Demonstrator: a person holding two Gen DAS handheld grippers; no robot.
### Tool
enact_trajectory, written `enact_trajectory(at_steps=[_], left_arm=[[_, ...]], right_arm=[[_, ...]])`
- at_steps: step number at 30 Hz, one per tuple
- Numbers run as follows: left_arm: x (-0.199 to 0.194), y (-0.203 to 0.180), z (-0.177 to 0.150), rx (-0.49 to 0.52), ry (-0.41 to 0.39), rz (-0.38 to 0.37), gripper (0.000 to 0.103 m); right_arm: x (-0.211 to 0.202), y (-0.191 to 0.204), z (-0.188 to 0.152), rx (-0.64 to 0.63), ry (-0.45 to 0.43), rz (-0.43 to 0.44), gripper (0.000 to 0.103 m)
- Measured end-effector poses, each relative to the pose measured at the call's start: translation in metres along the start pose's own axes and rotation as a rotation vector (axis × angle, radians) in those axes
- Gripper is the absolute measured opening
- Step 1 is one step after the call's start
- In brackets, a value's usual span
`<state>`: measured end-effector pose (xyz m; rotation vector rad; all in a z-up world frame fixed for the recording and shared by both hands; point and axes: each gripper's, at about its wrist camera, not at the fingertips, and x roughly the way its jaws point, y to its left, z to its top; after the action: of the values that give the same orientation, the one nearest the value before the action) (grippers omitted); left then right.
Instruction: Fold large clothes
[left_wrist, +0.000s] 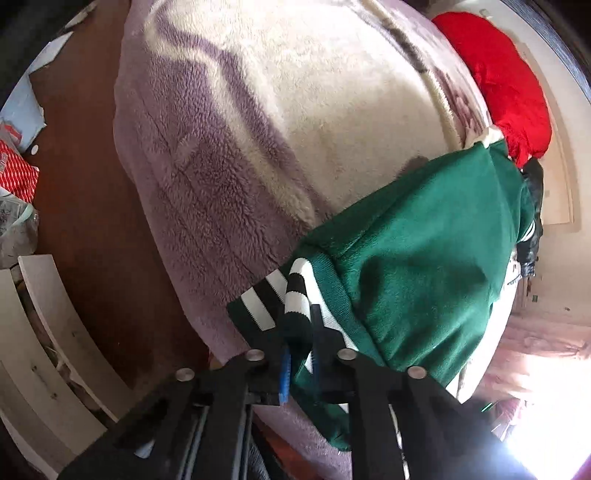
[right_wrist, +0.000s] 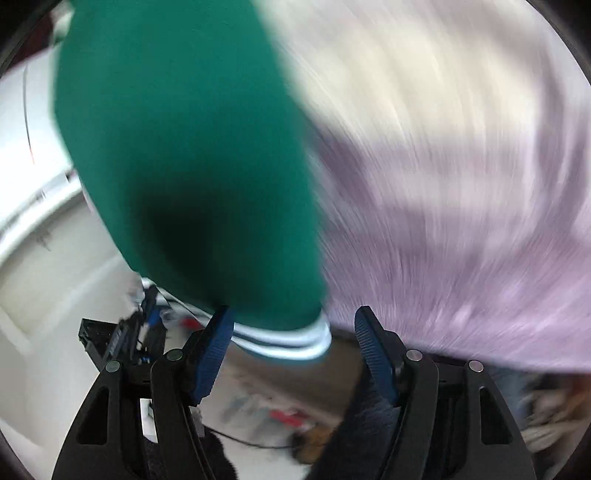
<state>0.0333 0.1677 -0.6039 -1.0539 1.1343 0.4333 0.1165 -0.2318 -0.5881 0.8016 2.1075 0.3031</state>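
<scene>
two grippers are seen over a fleece blanket (left_wrist: 258, 155) in cream and lilac. a green jacket (left_wrist: 424, 258) is spread on the blanket's near edge, beside a red cloth (left_wrist: 498, 81). the left gripper (left_wrist: 300, 354) is clenched on the jacket's black-and-white striped cuff (left_wrist: 295, 295). in the blurred right view, the right gripper (right_wrist: 293, 347) is released, its blue pads (right_wrist: 216, 350) spread apart at the jacket's striped hem (right_wrist: 291, 341), with nothing gripped.

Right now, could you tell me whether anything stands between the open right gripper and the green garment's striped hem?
Nothing visible does. The right gripper is open, and the striped hem of the green garment hangs just ahead of its fingers, over the blanket's edge.
</scene>
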Motion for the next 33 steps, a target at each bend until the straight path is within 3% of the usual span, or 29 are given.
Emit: enact_trajectory(at_steps=[1, 2, 4, 10, 13, 15, 16, 17, 18, 19, 20, 24, 27, 29, 30, 31, 32, 33], left_arm=[[-0.002, 0.000, -0.001, 0.004, -0.009, 0.004, 0.005], [-0.005, 0.000, -0.002, 0.008, -0.014, 0.004, 0.004], [-0.010, -0.001, -0.001, 0.014, -0.028, 0.011, 0.004], [0.015, 0.024, 0.016, -0.008, 0.026, 0.022, 0.005], [0.004, 0.009, 0.026, 0.043, 0.091, 0.003, 0.005], [-0.013, 0.000, 0.032, 0.086, 0.123, -0.057, 0.008], [-0.021, -0.004, 0.034, 0.116, 0.136, -0.078, 0.014], [-0.026, -0.009, 0.037, 0.150, 0.141, -0.082, 0.028], [-0.029, -0.012, 0.041, 0.186, 0.143, -0.091, 0.043], [-0.028, -0.017, 0.045, 0.227, 0.145, -0.097, 0.075], [-0.024, -0.021, 0.051, 0.261, 0.140, -0.102, 0.079], [0.025, -0.044, 0.083, 0.350, 0.223, -0.153, 0.079], [0.069, -0.060, 0.090, 0.435, 0.343, -0.200, 0.079], [0.085, -0.073, 0.081, 0.560, 0.378, -0.163, 0.078], [0.086, -0.080, 0.077, 0.632, 0.357, -0.143, 0.078], [0.083, -0.084, 0.073, 0.680, 0.327, -0.140, 0.071], [0.081, -0.085, 0.070, 0.709, 0.303, -0.136, 0.046], [0.077, -0.084, 0.067, 0.736, 0.278, -0.122, 0.037]], right_arm=[[0.012, -0.013, -0.006, 0.030, 0.008, 0.046, 0.070], [0.022, -0.020, -0.013, 0.031, 0.003, 0.113, 0.053], [0.032, -0.019, -0.025, -0.019, -0.029, 0.138, 0.007], [0.044, -0.022, -0.041, -0.043, -0.068, 0.051, 0.005], [0.041, -0.016, -0.039, -0.100, -0.038, 0.044, 0.011], [0.024, -0.012, -0.045, -0.142, -0.033, 0.065, 0.029], [0.014, -0.011, -0.046, -0.158, -0.053, 0.070, 0.053], [0.001, -0.013, -0.050, -0.169, -0.090, 0.076, 0.071], [-0.011, -0.015, -0.052, -0.172, -0.128, 0.090, 0.074], [-0.019, -0.018, -0.052, -0.168, -0.152, 0.108, 0.074], [-0.023, -0.020, -0.048, -0.160, -0.164, 0.138, 0.074], [-0.016, -0.025, -0.028, -0.159, -0.193, 0.190, 0.074], [0.003, -0.023, -0.012, -0.139, -0.195, 0.235, 0.074], [0.016, -0.023, -0.006, -0.111, -0.193, 0.302, 0.083], [0.019, -0.022, -0.006, -0.104, -0.205, 0.316, 0.088], [0.023, -0.021, -0.008, -0.100, -0.220, 0.334, 0.089], [0.025, -0.019, -0.010, -0.098, -0.236, 0.341, 0.089], [0.027, -0.018, -0.014, -0.098, -0.245, 0.345, 0.082]])
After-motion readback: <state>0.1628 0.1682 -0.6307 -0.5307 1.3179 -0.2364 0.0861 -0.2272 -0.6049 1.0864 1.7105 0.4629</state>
